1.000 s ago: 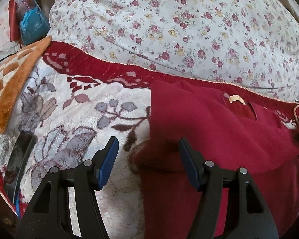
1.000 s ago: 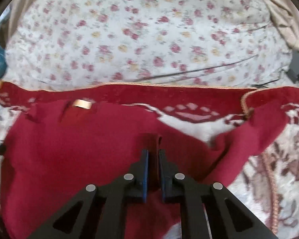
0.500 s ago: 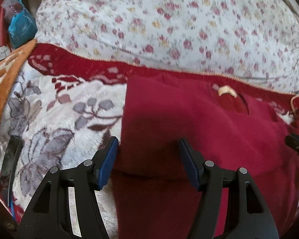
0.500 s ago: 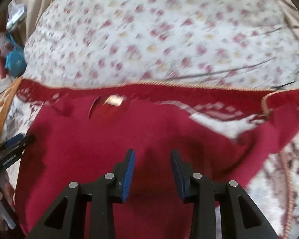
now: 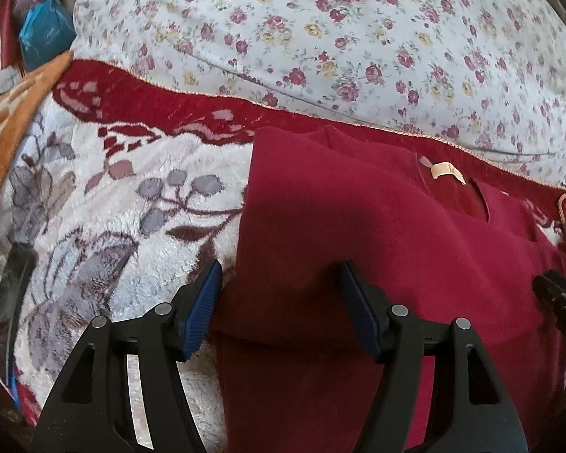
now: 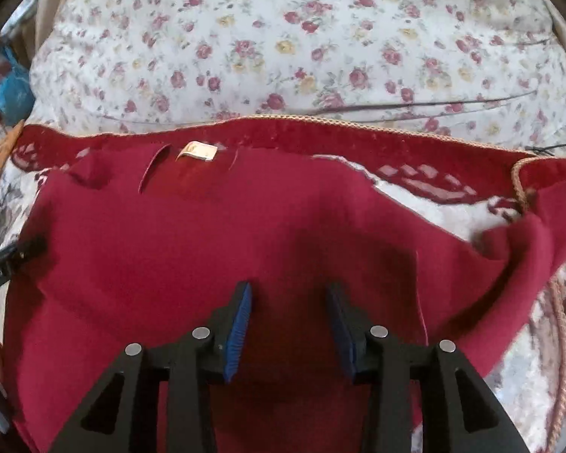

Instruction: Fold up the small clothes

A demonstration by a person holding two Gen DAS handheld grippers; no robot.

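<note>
So: left gripper [image 5: 279,305] fingers open and still widening, straddling the straight left edge of the red top [image 5: 377,234] without pinching it. Top lies on the plush blanket [image 5: 105,204] of the bed, neck label [image 6: 198,151] up; left side looks folded in. Right gripper [image 6: 286,324] fingers opening over the cloth, nothing gripped. Right sleeve [image 6: 524,249] still sticks out rumpled, so I'd judge folding about half done.

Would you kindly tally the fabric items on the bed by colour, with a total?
Red garment: 1
Red-and-white patterned blanket: 1
Floral white quilt: 1
Orange cloth: 1
Total: 4
</note>
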